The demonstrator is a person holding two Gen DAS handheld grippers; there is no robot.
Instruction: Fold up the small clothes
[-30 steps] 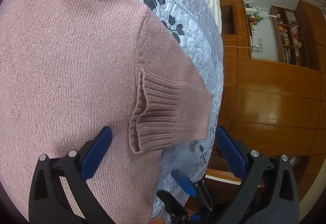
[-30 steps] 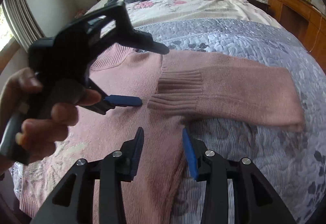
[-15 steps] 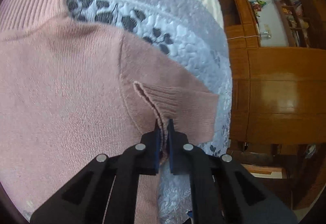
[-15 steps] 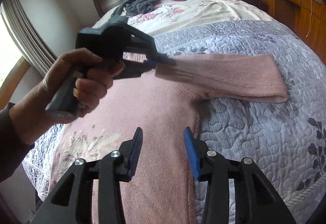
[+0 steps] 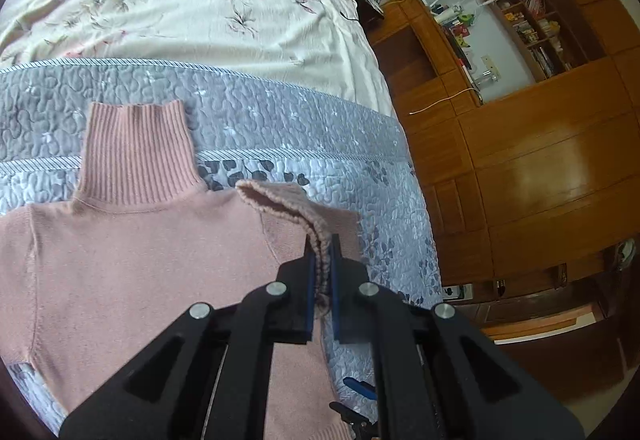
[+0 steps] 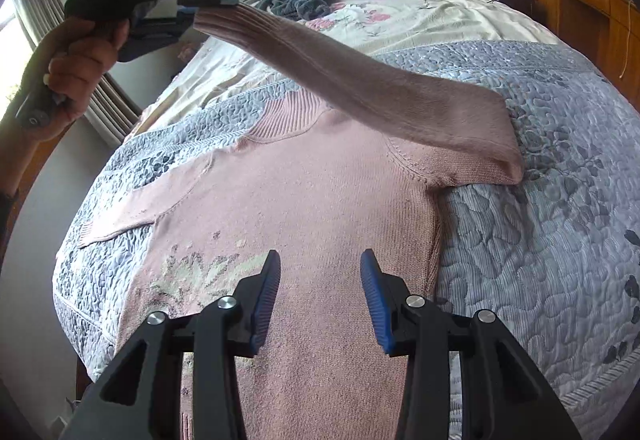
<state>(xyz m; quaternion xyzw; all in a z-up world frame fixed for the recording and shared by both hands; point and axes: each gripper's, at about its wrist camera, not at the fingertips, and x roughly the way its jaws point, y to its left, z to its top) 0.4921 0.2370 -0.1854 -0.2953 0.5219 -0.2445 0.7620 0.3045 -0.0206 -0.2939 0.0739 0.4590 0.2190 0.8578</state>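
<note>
Pink sweater [image 6: 304, 199] flat on grey quilt [image 6: 560, 220]. Left gripper [image 5: 321, 268] clenched on sleeve cuff [image 5: 320, 240], sleeve raised over body. Right gripper [image 6: 319, 300] released, hovering above hem. Advice: carry cuff across chest, keep fold line straight at shoulder seam, lay flat, smooth.

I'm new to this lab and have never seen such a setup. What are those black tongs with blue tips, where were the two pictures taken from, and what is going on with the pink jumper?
There is no robot. A person holds a hand tool in each hand, each with two black fingers with blue pads and a camera looking along them. One picture looks along the left gripper, shut on the ribbed cuff of the sleeve. The other looks along the right gripper, open and empty above the pink knitted turtleneck sweater, which lies flat on the grey quilted bedspread. There the left gripper shows top left, holding the sleeve lifted off the bed.
</note>
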